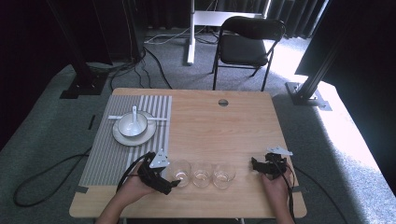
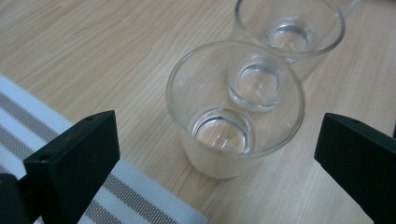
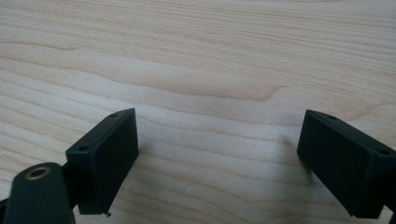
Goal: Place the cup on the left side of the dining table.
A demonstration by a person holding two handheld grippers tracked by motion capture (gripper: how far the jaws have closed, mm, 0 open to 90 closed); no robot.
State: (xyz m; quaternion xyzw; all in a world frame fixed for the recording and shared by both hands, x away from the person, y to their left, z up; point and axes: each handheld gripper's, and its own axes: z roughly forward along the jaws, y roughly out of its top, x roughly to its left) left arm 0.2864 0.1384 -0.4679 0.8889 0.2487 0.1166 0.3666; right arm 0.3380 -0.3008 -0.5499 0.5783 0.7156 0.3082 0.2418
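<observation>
The left tool (image 2: 219, 154), jaws apart, frames the nearest clear drinking glass (image 2: 236, 109) at frame centre on the wooden desk (image 2: 93, 56); a skewed closure could knock it into its neighbouring glass (image 2: 289, 32). The right tool (image 3: 217, 158) idles, spread wide.

Light wooden table (image 1: 233, 121) sits on grey carpet (image 1: 56, 126), a round cable hole (image 1: 223, 102) near its far edge. Behind it, a black folding chair (image 1: 245, 44) stands just beside a white desk leg (image 1: 190, 32). Dark curtains (image 1: 154, 11) close off the back. Black frame posts (image 1: 77, 60) rise left and right, bolted to base plates. Black cables (image 1: 42, 175) loop across the floor. Bright light spills in on the right (image 1: 345, 126).
</observation>
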